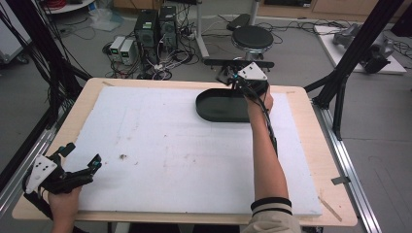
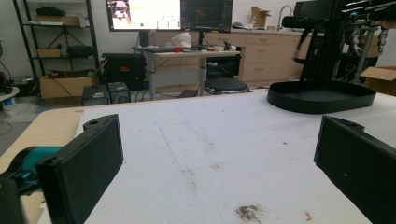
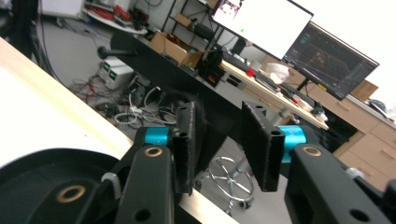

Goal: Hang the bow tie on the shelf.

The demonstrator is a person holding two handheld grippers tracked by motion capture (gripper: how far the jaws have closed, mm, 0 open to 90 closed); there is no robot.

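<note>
High view: the left gripper (image 1: 81,159) rests at the near left edge of the white surface (image 1: 170,145), fingers wide apart and empty. Farther off, the right gripper (image 1: 228,76) hovers past the far rim of the black oval tray (image 1: 218,106), its fingers (image 3: 261,144) parted by a narrow gap, gripping nothing.

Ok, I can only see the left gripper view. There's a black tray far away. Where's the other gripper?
Observer: In the high view the right gripper is over the far right end of the black tray.
Operator: Is it holding something?
Observer: No. In the right gripper view its jaws stand apart with nothing between them.
Operator: Is there stuff inside the tray?
Observer: From above, the part of the tray that shows looks empty.
</note>
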